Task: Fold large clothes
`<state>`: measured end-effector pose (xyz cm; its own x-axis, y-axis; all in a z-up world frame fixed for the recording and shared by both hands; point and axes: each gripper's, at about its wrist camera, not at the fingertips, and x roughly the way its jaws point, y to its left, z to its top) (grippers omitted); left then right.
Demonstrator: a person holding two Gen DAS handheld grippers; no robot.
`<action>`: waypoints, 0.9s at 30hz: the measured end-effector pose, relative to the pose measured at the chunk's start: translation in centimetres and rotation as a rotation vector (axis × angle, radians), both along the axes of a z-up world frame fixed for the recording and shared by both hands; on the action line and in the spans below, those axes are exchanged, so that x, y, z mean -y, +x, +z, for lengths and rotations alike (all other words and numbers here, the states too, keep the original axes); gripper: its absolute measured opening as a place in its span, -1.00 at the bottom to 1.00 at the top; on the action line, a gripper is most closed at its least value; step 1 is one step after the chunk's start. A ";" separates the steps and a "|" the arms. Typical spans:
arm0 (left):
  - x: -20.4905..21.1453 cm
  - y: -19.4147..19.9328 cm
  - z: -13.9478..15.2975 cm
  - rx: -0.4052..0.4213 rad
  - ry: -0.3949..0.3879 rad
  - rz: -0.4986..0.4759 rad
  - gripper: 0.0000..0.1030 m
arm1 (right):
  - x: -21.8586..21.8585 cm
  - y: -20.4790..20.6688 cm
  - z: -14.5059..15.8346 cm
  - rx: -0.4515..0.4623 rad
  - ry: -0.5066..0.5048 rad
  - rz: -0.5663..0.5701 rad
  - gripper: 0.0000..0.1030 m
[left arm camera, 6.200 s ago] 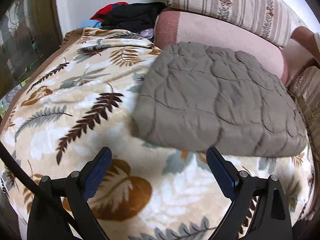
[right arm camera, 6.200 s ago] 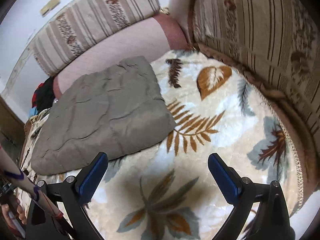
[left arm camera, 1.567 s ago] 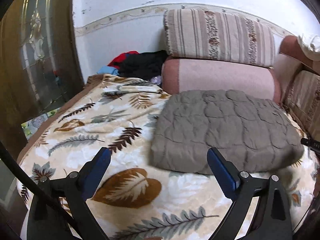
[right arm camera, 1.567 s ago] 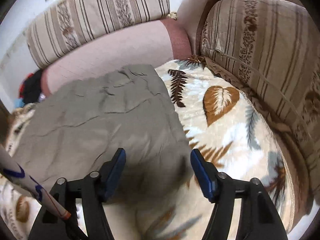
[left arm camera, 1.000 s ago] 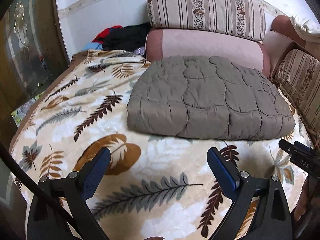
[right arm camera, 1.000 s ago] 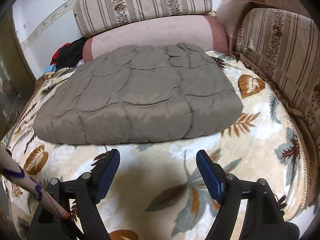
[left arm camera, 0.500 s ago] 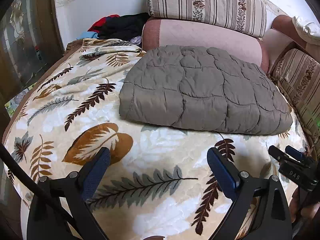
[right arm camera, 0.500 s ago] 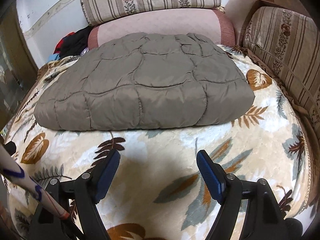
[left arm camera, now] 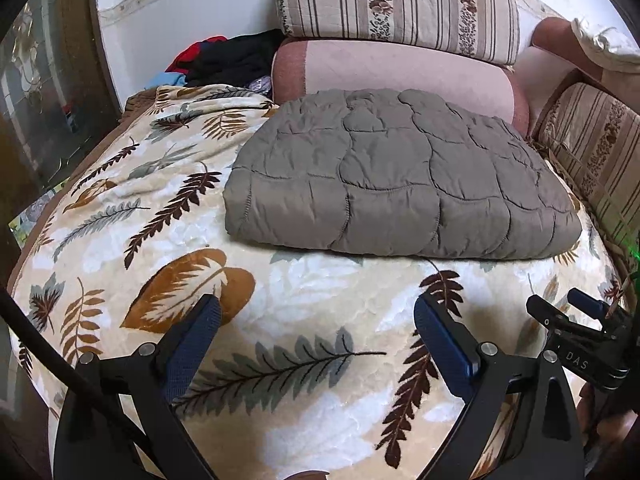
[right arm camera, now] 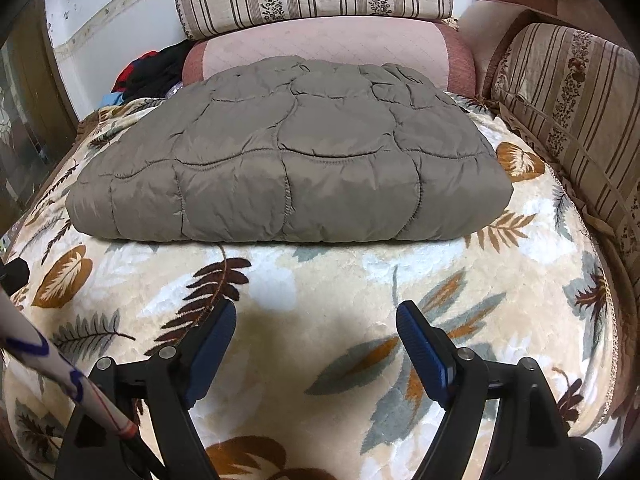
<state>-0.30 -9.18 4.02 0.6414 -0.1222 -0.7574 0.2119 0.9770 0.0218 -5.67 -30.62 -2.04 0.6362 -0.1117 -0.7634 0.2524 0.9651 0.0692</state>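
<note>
A folded grey quilted jacket (right arm camera: 288,168) lies on a leaf-patterned plush blanket (right arm camera: 320,280) ahead of both grippers, with a pink bolster cushion (right arm camera: 328,44) behind it and a striped cushion (right arm camera: 576,108) to its right.

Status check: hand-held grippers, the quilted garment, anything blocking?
Left hand-held gripper open, empty. Right hand-held gripper open, empty. Grey quilted garment folded flat on leaf-print blanket, untouched. Nothing between grippers and garment.

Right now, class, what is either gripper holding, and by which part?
Nothing. The left gripper and right gripper are both open, short of the folded grey quilted garment.
</note>
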 end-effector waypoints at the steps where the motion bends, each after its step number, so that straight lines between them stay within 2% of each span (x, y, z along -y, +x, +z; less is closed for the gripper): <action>1: 0.1 0.0 -0.1 -0.006 -0.001 -0.003 0.87 | 0.1 -0.1 -0.1 -0.002 -0.006 -0.002 0.68; 8: 0.5 0.2 -1.2 -0.060 -0.002 -0.010 0.87 | 0.9 -0.8 -0.5 -0.017 -0.004 -0.030 0.70; 20: 0.1 0.4 -2.0 -0.098 -0.002 0.017 0.87 | 0.2 -1.0 -0.7 -0.023 -0.019 -0.015 0.71; 27: -0.7 1.5 -3.9 -0.180 -0.026 0.034 0.87 | 1.0 -0.9 -1.0 -0.030 -0.028 -0.038 0.72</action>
<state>1.18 -8.48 0.08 0.4999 -0.1237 -0.8572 0.1773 0.9834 -0.0386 -6.62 -31.65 -3.04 0.6081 -0.1564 -0.7783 0.2900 0.9564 0.0345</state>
